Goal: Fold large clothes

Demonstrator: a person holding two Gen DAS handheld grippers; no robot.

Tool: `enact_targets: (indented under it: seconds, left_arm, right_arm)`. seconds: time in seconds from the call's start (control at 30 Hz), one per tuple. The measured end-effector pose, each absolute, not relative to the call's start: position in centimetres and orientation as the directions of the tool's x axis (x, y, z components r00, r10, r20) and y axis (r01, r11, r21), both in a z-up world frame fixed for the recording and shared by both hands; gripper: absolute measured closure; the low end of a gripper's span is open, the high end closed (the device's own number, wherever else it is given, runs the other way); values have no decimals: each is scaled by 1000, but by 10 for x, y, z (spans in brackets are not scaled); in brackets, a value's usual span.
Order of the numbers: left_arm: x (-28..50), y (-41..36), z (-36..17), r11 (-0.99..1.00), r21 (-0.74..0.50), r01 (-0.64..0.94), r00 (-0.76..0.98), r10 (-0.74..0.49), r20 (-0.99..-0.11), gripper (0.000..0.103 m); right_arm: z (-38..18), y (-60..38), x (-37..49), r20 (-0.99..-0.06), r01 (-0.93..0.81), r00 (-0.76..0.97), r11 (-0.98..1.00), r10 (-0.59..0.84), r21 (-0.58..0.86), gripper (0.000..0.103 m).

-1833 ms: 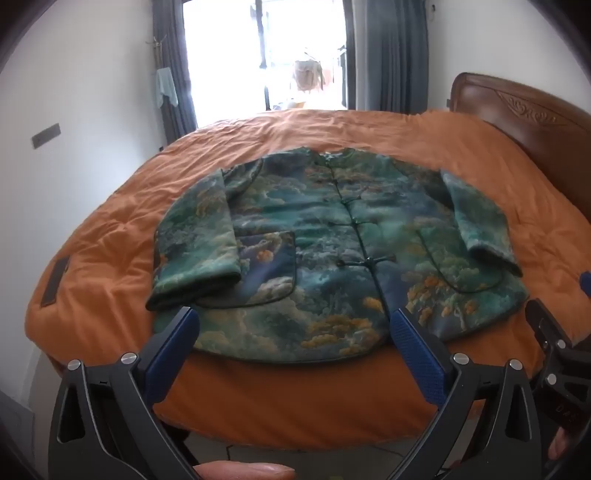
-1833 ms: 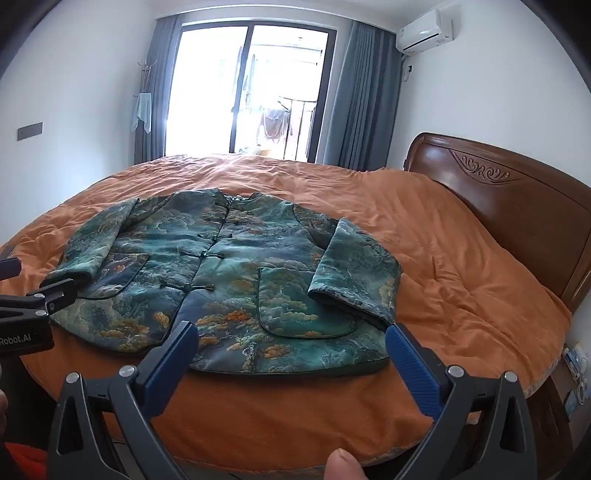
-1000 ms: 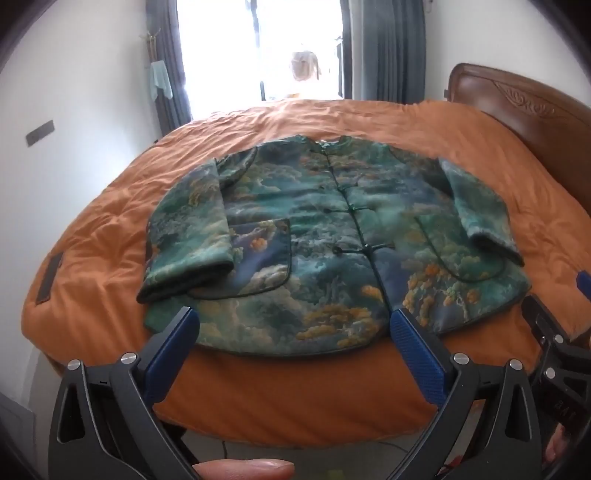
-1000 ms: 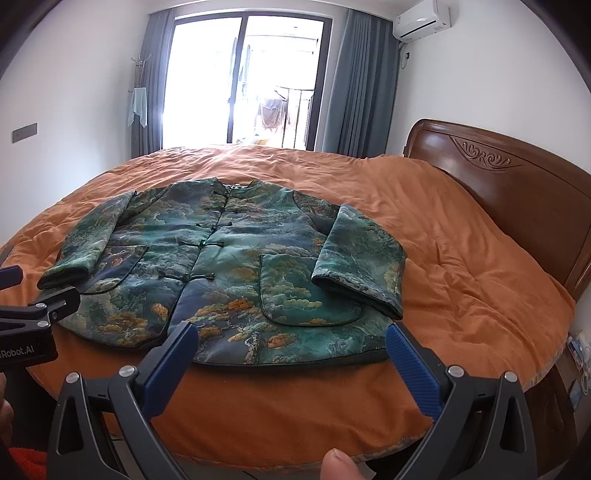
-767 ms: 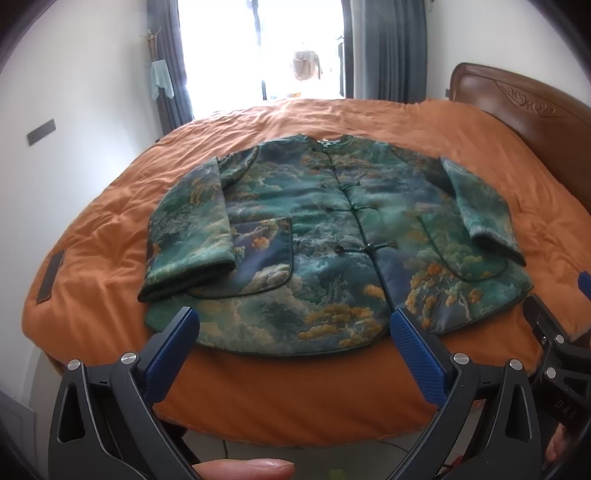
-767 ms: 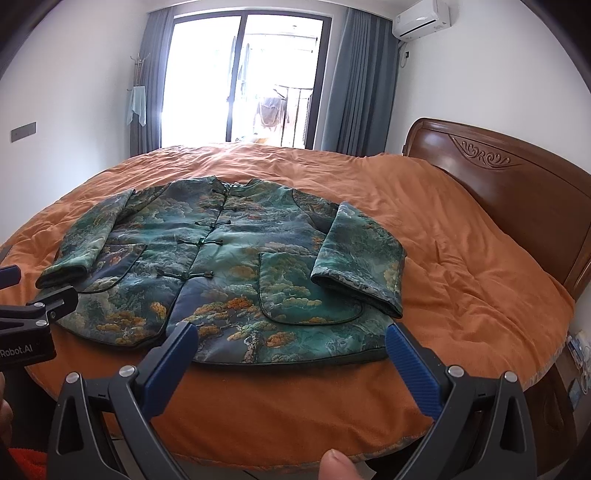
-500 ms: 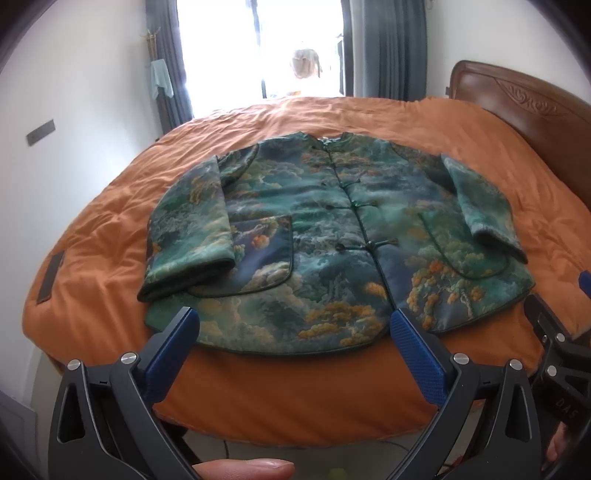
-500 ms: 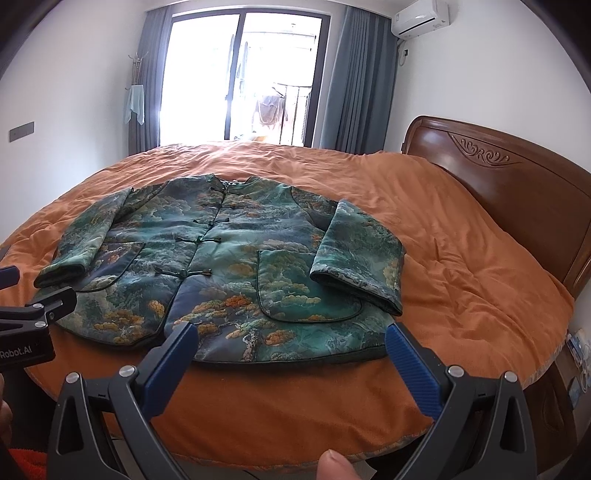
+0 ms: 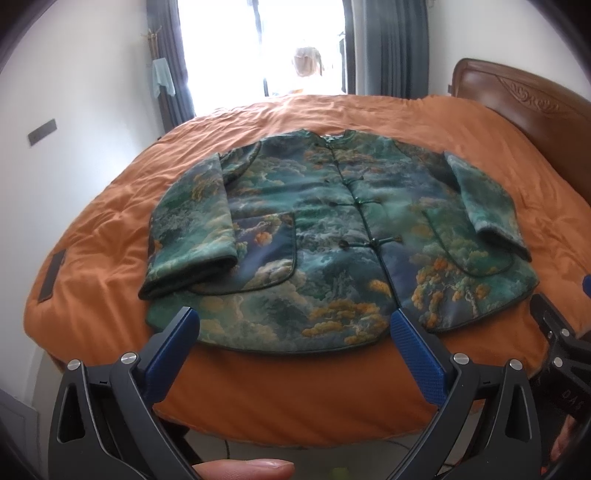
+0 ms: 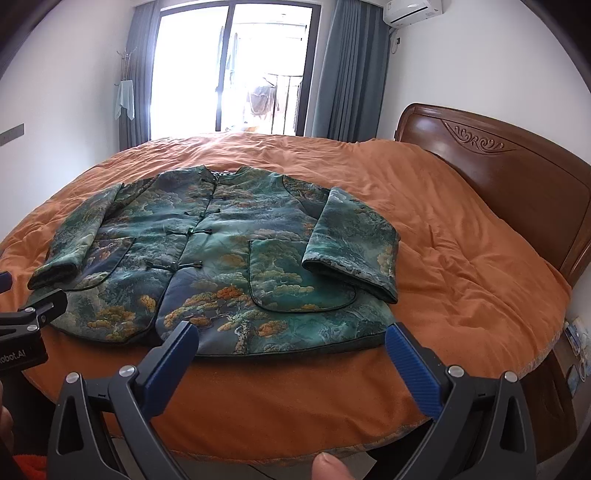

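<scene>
A padded green jacket [image 9: 332, 236] printed with clouds and orange trees lies flat, front up, on an orange quilt [image 9: 369, 118] that covers a bed. Its knot buttons [image 9: 364, 201] are fastened down the middle. Both sleeves are folded in over the chest, each cuff resting near a rounded front pocket [image 10: 295, 273]. The hem lies close to the near edge of the bed, and the collar points toward a bright glass door [image 10: 236, 70] with grey curtains [image 10: 351, 70].

The left tool [image 9: 293, 334] hovers in front of the bed's near edge, low before the jacket's hem. Its blue-padded fingers [image 9: 173, 350] are spread wide and grip nothing; neither touches the cloth. The right tool [image 10: 290, 341] hangs beside it in the same way, fingers [image 10: 413, 365] wide apart, empty, clear of the jacket. A fingertip [image 9: 243, 469] of the person shows under the left tool.

A carved wooden headboard [image 10: 498, 173] stands to the right of the bed, and an air conditioner [image 10: 412, 9] sits high on the white wall.
</scene>
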State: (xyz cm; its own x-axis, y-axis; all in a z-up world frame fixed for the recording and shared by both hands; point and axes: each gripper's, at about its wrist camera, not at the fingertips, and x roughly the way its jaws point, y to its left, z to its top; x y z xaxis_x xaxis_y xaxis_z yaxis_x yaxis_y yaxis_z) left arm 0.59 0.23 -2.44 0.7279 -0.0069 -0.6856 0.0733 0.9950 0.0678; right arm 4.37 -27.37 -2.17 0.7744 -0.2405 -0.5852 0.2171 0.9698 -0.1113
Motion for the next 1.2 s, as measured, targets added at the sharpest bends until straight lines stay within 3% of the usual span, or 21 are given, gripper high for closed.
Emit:
enact_targets:
  seconds: [0.9,1.2]
  left_arm:
    - [6,1,-23,994,69,79,719,-9,-695,0]
    - [6,3,-19,993,-18,120,703,-98,-704,0]
  right_arm:
    - [-26,-276,47,-617,219,749,969,-242,-114,0]
    - [-5,-321,59,-496,110,862,994,-105,-20,0]
